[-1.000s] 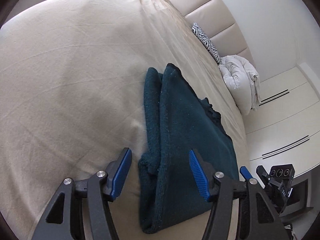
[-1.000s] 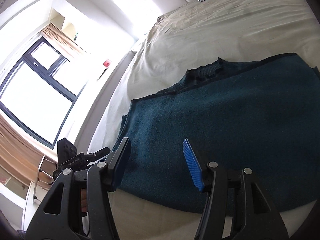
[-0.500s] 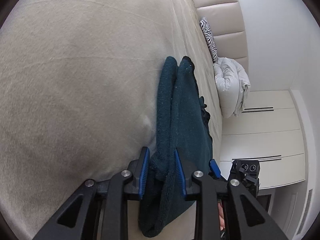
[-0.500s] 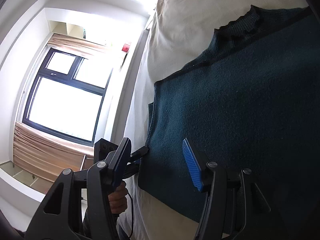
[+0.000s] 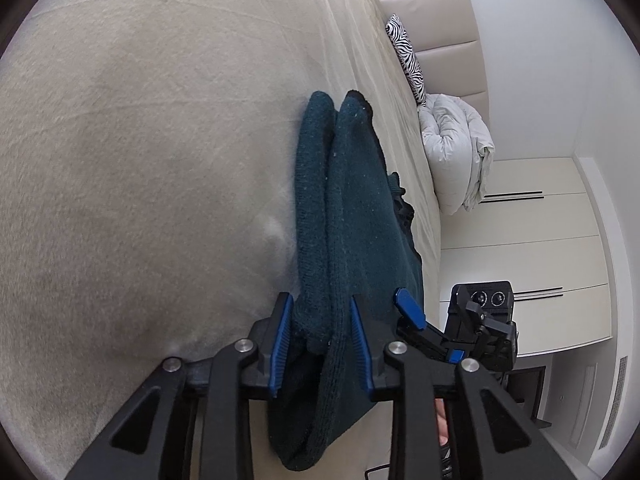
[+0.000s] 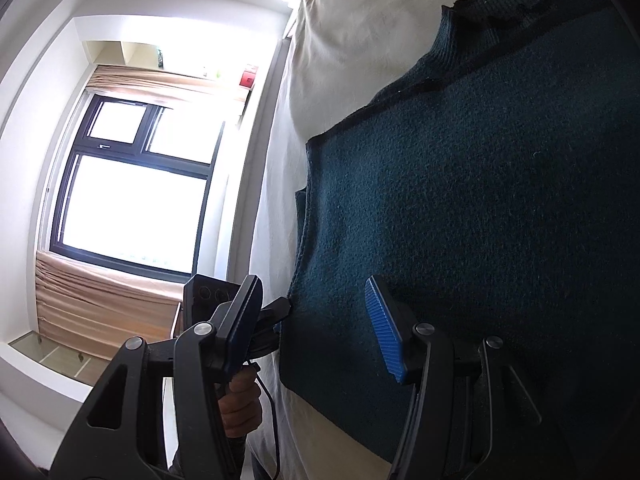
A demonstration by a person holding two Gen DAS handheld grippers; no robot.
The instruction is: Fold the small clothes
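The dark teal knit sweater lies on the beige bed sheet, already doubled, with its ribbed collar toward the headboard end. The left gripper has its jaws drawn narrow on the thick near edge of the sweater, the blue pads pressing both layers between them. The right gripper hangs over the other end of that same edge with its jaws wide apart and nothing between them; one pad sits above the knit, the other off its side.

The step in hand looks like securing the second corner before carrying the hem over toward the collar. To do it well, the right jaws should straddle the edge just as deeply as the left ones do, catching every layer rather than the top one alone, or the lower layer will trail and bunch. Both grips should sit level with each other so the fold line runs straight. Thick knit is springy and heavy, so a firm bite and an even, unhurried lift seem wise. A zebra-print pillow and a white duvet lie well apart, out of the way.
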